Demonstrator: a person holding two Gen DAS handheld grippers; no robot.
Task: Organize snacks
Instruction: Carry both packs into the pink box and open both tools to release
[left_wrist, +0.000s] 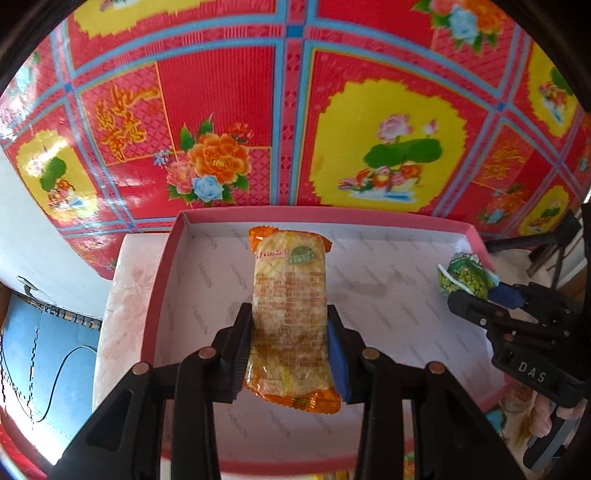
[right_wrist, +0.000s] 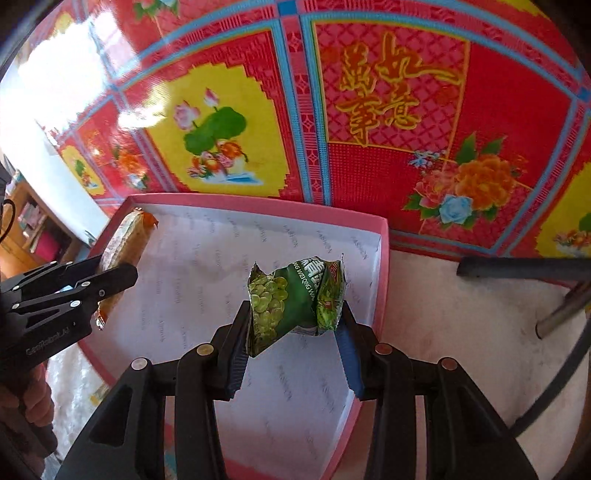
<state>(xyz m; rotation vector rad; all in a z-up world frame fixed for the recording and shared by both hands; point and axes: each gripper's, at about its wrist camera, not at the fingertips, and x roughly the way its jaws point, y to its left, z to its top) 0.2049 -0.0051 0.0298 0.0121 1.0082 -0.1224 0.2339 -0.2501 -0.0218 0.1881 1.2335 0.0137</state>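
Only the right view shows a hand (right_wrist: 27, 391) behind the left gripper (left_wrist: 290, 354), clamped on a cracker pack (left_wrist: 290, 314) pointing lengthwise toward the box's (left_wrist: 369, 218) far edge, while the right gripper (right_wrist: 293, 343) pinches a pea bag (right_wrist: 295, 299) near its right edge.

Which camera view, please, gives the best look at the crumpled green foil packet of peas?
The right wrist view: the crumpled green foil packet of peas fills its centre, pinched in the right gripper above the pink-rimmed box. The left wrist view shows it small, at the right edge.
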